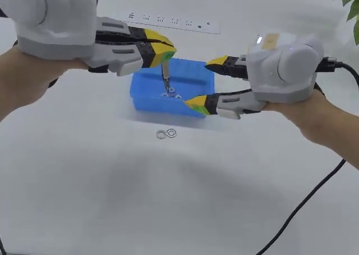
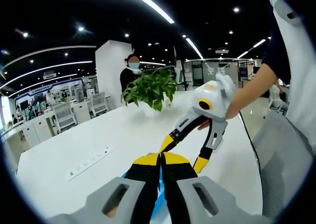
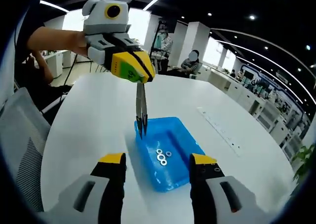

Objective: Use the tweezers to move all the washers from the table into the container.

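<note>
My left gripper (image 1: pixel 166 48) hangs over the blue container (image 1: pixel 193 78), shut on a pair of metal tweezers (image 1: pixel 165 75) that point straight down into it. In the right gripper view the tweezers (image 3: pixel 141 110) end just above the container's near rim (image 3: pixel 148 169); whether they hold a washer is too small to tell. Three washers (image 3: pixel 162 157) lie on the container floor. Two more washers (image 1: pixel 166 133) lie side by side on the white table in front of the container. My right gripper (image 1: pixel 205 82) is open, its jaws straddling the container's right end, nothing between them.
A white power strip (image 1: pixel 168 22) lies on the table behind the container. A black cable (image 1: pixel 305 201) trails from the right gripper across the table's right side. Plant leaves (image 1: pixel 350 8) reach in at the top right corner. People stand in the background room.
</note>
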A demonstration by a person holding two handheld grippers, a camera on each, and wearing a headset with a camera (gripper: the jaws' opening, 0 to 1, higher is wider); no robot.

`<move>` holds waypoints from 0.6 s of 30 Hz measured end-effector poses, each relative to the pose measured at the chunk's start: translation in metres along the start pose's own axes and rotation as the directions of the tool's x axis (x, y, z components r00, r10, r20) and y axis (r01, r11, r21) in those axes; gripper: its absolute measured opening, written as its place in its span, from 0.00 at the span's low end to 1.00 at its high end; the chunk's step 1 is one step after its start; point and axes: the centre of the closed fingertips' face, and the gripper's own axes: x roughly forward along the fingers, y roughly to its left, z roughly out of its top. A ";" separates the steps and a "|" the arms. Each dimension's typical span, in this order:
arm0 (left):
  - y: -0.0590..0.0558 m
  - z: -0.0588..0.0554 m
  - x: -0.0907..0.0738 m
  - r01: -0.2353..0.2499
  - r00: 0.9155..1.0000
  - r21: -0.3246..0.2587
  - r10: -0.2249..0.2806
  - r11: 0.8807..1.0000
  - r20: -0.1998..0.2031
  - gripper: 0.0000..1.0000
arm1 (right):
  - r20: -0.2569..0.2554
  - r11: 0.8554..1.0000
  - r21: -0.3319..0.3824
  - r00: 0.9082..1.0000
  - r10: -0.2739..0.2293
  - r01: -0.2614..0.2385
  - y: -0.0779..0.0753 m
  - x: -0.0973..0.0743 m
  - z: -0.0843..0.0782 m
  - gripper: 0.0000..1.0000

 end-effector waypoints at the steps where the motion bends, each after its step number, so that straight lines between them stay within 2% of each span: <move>1: -0.002 0.002 -0.003 -0.002 1.000 -0.001 0.002 1.000 0.004 0.04 | 0.001 1.000 0.004 1.000 -0.004 0.004 0.002 -0.002 -0.002 0.56; 5: -0.011 0.002 -0.011 -0.009 1.000 0.009 0.009 1.000 -0.010 0.04 | -0.016 0.999 0.031 1.000 -0.019 0.020 0.013 -0.014 -0.019 0.66; 7: -0.012 -0.001 -0.013 -0.008 1.000 0.011 0.008 1.000 -0.015 0.04 | -0.020 0.998 0.052 0.999 -0.027 0.028 0.019 -0.021 -0.026 0.70; 11: -0.022 -0.005 -0.017 -0.001 1.000 0.005 0.001 1.000 -0.022 0.04 | -0.024 0.997 0.068 0.999 -0.041 0.043 0.027 -0.032 -0.034 0.80; 14: -0.030 -0.011 -0.018 0.008 0.999 -0.001 -0.008 1.000 -0.031 0.04 | -0.047 0.997 0.052 0.998 -0.047 0.049 0.033 -0.040 -0.043 0.92; 18: -0.039 -0.022 -0.017 0.008 0.998 0.006 -0.008 1.000 -0.057 0.04 | -0.062 0.999 0.036 0.997 -0.035 0.038 0.039 -0.046 -0.050 0.94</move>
